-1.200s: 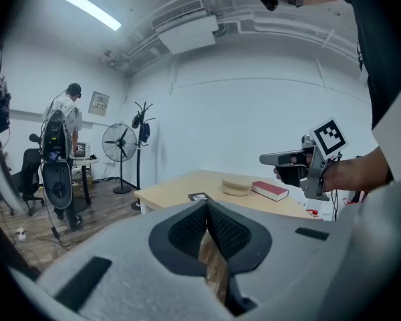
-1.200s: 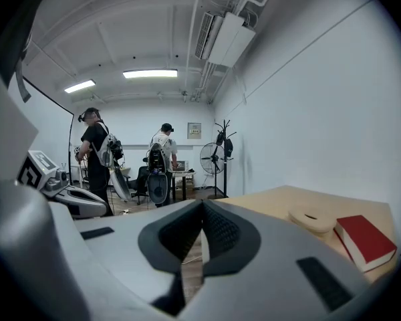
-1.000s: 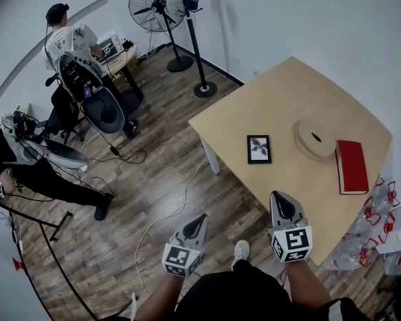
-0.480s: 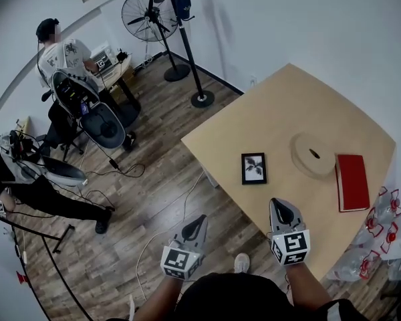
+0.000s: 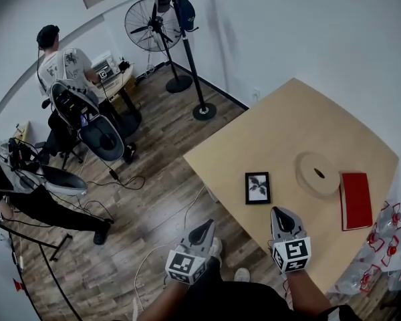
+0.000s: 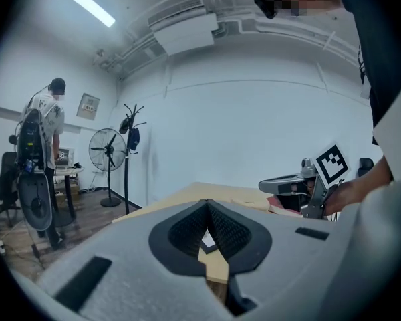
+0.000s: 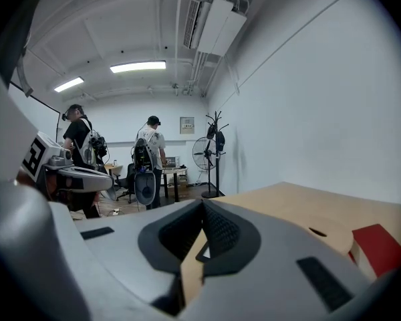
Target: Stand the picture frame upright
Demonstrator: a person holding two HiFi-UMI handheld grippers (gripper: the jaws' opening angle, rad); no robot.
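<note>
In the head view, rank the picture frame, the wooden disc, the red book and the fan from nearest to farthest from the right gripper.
1. Picture frame, flat, just ahead of the right gripper.
2. Disc, ahead-right.
3. Red book, farther right.
4. Fan, far left by the wall.

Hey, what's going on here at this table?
A person holds a two-jaw gripper in each hand and faces the wooden table. The picture frame lies flat near the table's front edge, untouched. The left gripper and right gripper are both shut and empty, short of the frame. It is not yet upright.
</note>
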